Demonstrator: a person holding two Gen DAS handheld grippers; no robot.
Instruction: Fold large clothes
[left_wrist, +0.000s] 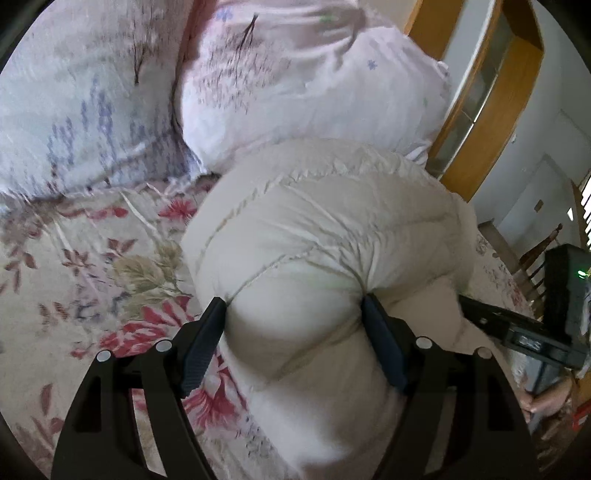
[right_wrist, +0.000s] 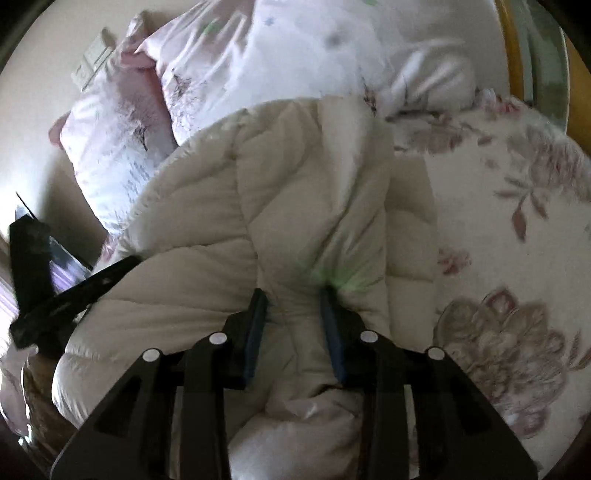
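I saw one cream puffer jacket (left_wrist: 317, 236) on the bed (left_wrist: 92, 258), bulging between my left fingers (left_wrist: 384, 332) and right fingers (right_wrist: 255, 325), both pairs clenched on its padding; two pillows (left_wrist: 306, 92) behind.

Padded jacket (left_wrist: 332, 229) on the bedspread (left_wrist: 92, 258) — pillows (left_wrist: 303, 85) behind it, headboard (left_wrist: 491, 92) beyond.

floral bedsheet (left_wrist: 92, 266) under and left of the gripper | 2 pillows ahead: blue-printed pillow (left_wrist: 74, 122) far left, pink-white pillow (left_wrist: 314, 92) ahead centre, touching | wooden bed frame (left_wrist: 491, 110) ahead right | wall switch plate (right_wrist: 94, 59) far left
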